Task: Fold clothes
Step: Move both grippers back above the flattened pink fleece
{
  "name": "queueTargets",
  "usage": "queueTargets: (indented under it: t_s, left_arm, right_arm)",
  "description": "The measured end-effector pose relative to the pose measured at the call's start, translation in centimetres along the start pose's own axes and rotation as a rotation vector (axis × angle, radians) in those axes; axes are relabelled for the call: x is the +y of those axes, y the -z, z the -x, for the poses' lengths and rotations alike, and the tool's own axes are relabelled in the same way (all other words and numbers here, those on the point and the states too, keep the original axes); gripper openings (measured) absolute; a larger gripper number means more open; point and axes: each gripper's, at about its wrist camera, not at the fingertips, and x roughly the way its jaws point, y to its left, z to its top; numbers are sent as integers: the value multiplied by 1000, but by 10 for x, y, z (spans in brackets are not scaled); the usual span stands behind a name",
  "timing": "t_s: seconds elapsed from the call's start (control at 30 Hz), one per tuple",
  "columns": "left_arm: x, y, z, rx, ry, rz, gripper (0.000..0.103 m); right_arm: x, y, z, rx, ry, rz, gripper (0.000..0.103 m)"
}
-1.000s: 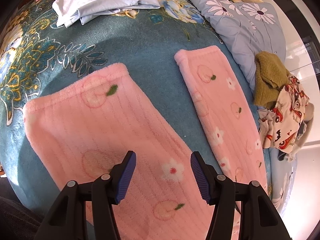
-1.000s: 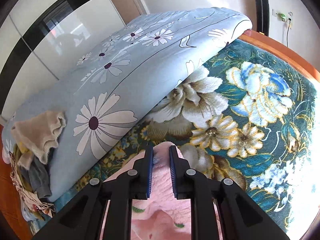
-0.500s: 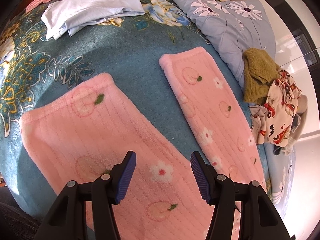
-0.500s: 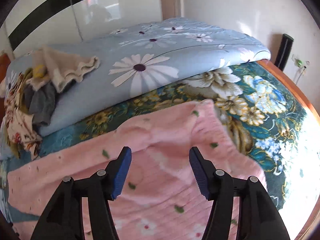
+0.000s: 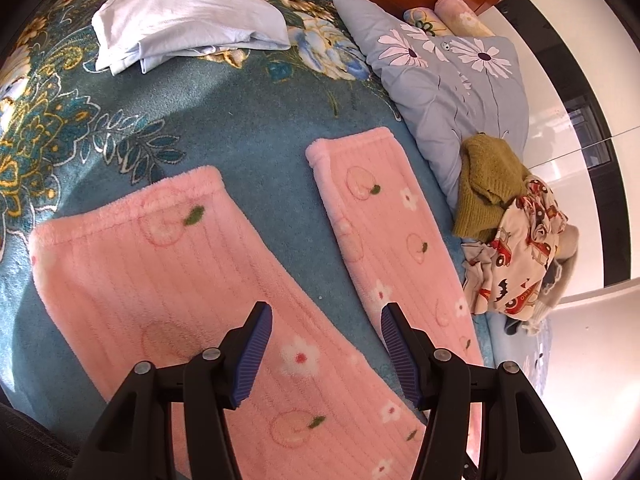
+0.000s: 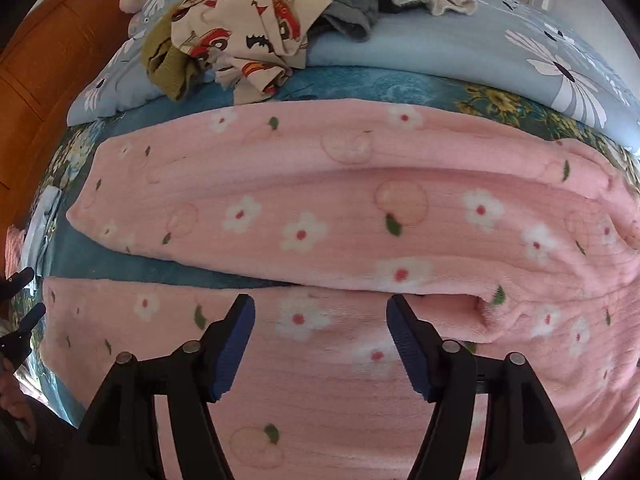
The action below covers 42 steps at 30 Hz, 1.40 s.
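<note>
Pink fleece trousers [image 5: 168, 272] lay flat on teal bedspread [image 5: 240, 120], legs apart. Left gripper [image 5: 326, 346] and right gripper [image 6: 320, 344] hovered spread, empty. Best: pinch one leg's cuff and hip, lay it squarely over the other.

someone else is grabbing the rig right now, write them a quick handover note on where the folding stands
Left gripper: open, empty, over the nearer leg of the pink fleece pants.
Right gripper: open, empty, over the same pants near where the legs join.
Pants lie spread flat on the teal floral blanket, legs apart, no fold made yet.
Done: a light blue garment sits folded near the headboard.
Left: fold the pants, then the unfolded pile lying partly on the daisy pillow.
</note>
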Motion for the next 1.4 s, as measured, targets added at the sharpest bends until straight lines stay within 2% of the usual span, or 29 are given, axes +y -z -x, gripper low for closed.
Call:
queueTargets:
  t_s: [0.13, 0.2, 0.4, 0.5, 0.67, 0.8, 0.87, 1.03, 1.27, 1.4]
  left_arm:
    - [4, -3, -2, 2, 21, 19, 67]
    - [5, -6, -3, -6, 25, 20, 69]
    - [7, -18, -3, -58, 28, 15, 71]
    - [10, -27, -1, -99, 24, 15, 71]
    - [14, -42, -3, -149, 5, 18, 71]
    - [17, -55, -6, -181, -17, 22, 71]
    - [19, -62, -7, -195, -25, 20, 71]
    - [20, -81, -6, -188, 7, 6, 71]
    - [23, -80, 3, -164, 33, 98, 71]
    - [10, -70, 3, -181, 26, 85, 71]
  right_arm:
    - [28, -1, 3, -18, 36, 58, 86]
    - [40, -1, 4, -28, 47, 78, 93]
    - [80, -11, 8, -86, 63, 127, 94]
    - [98, -23, 5, -127, 87, 117, 94]
    - [121, -46, -8, -158, 103, -19, 95]
    - [137, -59, -21, -134, 205, -109, 97]
    - [144, -62, -25, -116, 288, -138, 97]
    - [166, -65, -35, -67, 445, -182, 97]
    - [208, -75, -40, -22, 505, -53, 97]
    - [212, -78, -50, 8, 498, 10, 97]
